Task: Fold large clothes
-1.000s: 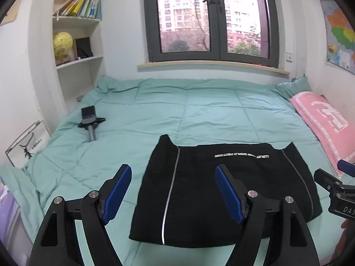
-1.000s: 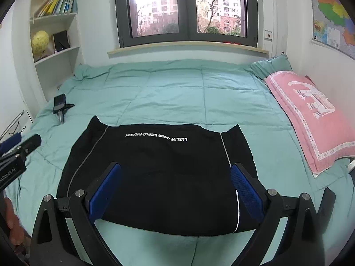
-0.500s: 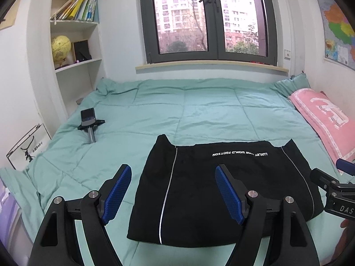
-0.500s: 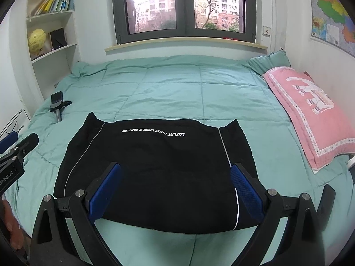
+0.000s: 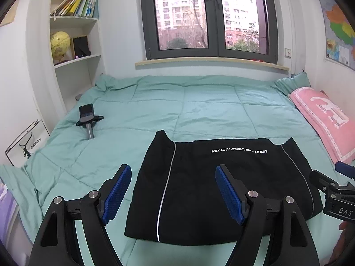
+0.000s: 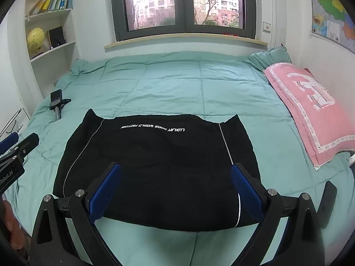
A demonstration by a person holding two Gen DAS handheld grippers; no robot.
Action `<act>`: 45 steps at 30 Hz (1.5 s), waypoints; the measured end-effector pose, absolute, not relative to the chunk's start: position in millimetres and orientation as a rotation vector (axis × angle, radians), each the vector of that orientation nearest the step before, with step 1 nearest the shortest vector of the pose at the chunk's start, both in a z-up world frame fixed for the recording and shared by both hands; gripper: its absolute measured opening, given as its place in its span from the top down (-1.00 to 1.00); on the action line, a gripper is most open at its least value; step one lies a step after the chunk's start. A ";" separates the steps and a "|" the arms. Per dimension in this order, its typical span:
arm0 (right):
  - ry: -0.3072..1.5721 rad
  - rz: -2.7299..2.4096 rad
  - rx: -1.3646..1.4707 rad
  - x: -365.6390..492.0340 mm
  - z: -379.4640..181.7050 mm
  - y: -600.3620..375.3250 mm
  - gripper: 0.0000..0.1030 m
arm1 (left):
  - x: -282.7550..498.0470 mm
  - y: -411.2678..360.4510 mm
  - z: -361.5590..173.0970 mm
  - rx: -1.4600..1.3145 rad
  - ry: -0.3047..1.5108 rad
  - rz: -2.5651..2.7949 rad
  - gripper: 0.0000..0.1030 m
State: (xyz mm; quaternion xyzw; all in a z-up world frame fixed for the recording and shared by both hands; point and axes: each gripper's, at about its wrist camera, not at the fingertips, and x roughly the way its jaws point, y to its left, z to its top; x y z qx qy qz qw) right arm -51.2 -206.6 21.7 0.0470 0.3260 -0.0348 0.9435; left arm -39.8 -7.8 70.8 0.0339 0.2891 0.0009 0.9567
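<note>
A black garment [image 5: 213,186] with white side stripes and white lettering lies folded into a flat rectangle on the green quilt [image 5: 199,110] near the bed's front edge. It also shows in the right wrist view [image 6: 159,164]. My left gripper [image 5: 173,177] is open and empty, held above the garment's left part. My right gripper [image 6: 175,175] is open and empty, held above the garment's front edge. The right gripper shows at the right edge of the left wrist view [image 5: 332,190]. The left gripper shows at the left edge of the right wrist view [image 6: 15,153].
A pink pillow [image 6: 310,108] lies along the bed's right side by the wall. A phone on a small stand [image 5: 87,119] lies on the quilt at the left. White shelves with books and a yellow globe [image 5: 60,42] stand at the left. A window is behind the bed.
Both grippers have drawn back and risen slightly from the garment, still open. The garment has not moved.
</note>
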 end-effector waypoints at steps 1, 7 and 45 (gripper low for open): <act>0.665 -0.072 0.096 -51.5 21.5 -206.9 -0.93 | -39.8 -8.5 70.5 0.068 0.588 0.001 -0.54; 0.672 -0.073 0.106 -52.1 19.0 -207.9 -0.93 | -41.9 -12.4 68.2 0.070 0.594 -0.002 -0.54; 0.710 -0.076 0.134 -48.4 8.4 -201.6 -0.93 | -40.3 7.9 66.2 -0.018 0.584 0.047 -0.54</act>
